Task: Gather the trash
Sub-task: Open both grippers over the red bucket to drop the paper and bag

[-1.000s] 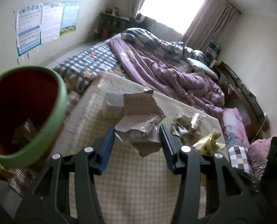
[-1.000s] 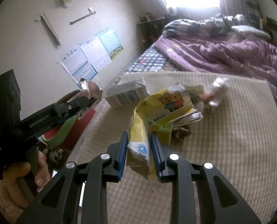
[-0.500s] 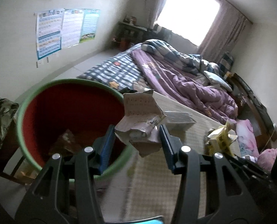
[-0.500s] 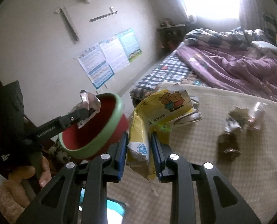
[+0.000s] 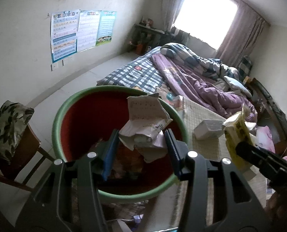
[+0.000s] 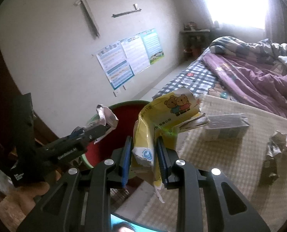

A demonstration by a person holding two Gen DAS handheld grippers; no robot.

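Two hand-held grippers hover by a round bin with a green rim and red inside, which stands just off the near left corner of a bed covered by a beige mat. The left gripper points down over the bin's mouth, its blue-padded jaws closed on a crumpled piece of white paper held above the red interior, where some brownish trash already lies. The right gripper is held level at the mat's left edge, beside the bin, its jaws narrowed tight on a crumpled yellow wrapper printed with two cartoon bears; the wrapper sticks up and forward from the jaws. In the right wrist view the person's left hand wraps the left gripper's black handle at lower left. On the mat farther right lie a small grey box and a crushed dark wrapper, apart from each other. A purple quilt is heaped along the far side of the bed.
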